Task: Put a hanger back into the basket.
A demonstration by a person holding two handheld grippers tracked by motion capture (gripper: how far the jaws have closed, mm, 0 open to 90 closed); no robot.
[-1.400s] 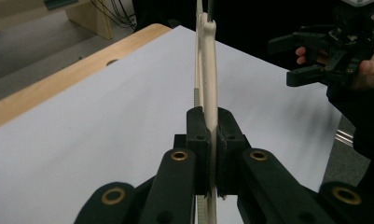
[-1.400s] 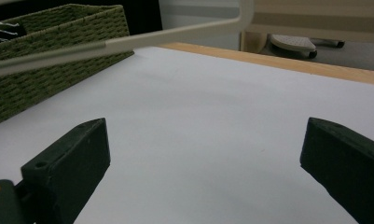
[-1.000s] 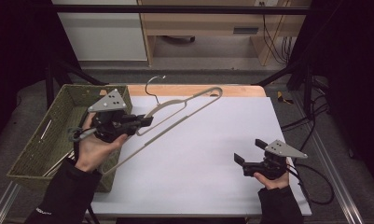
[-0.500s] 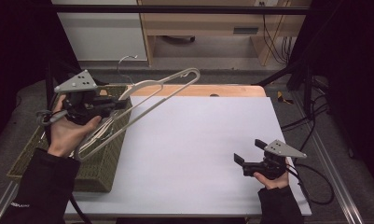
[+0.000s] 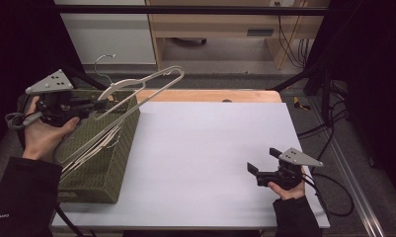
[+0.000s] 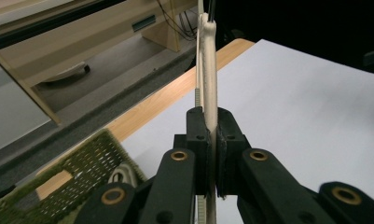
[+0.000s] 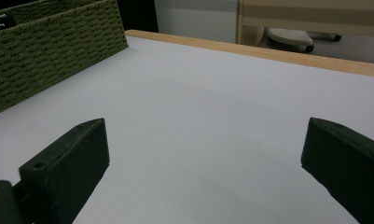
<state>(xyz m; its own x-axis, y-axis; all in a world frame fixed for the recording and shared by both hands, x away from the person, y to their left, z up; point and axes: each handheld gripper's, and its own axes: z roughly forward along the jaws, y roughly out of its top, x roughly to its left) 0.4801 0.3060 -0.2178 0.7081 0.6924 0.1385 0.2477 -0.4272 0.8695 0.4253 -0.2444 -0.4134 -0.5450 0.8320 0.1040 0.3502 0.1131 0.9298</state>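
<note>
Hanger (image 5: 136, 86) is up in the air over the green woven basket (image 5: 111, 163), clamped in my left hand-held gripper (image 5: 89, 106). Cream-coloured, with a metal hook (image 5: 102, 61) pointing up and away from me; the long bar end sticks out past the basket's far corner, above the near-left part of the bench (image 5: 210, 148). In the left gripper view the two black jaws are pressed tight on the hanger's (image 6: 208, 74) thin edge, which runs straight up between them (no gap visible on either side). Left hand (image 5: 45, 133) holds that gripper above the basket's left rim.

Basket sits at the left edge of the bench, touching the white surface, and more pale hangers (image 5: 94, 148) lie slanted inside it (count unclear, they overlap).

My right hand-held gripper (image 5: 259, 165) rests low at the near-right part of the bench, well apart from the basket and hanger. Jaws wide apart with nothing between them; the right gripper view shows bare white bench (image 7: 212, 102) between the two jaw tips, and the basket's (image 7: 49, 51) woven wall off at upper left. Wooden strip (image 5: 210, 95) runs along the bench's far edge.
</note>
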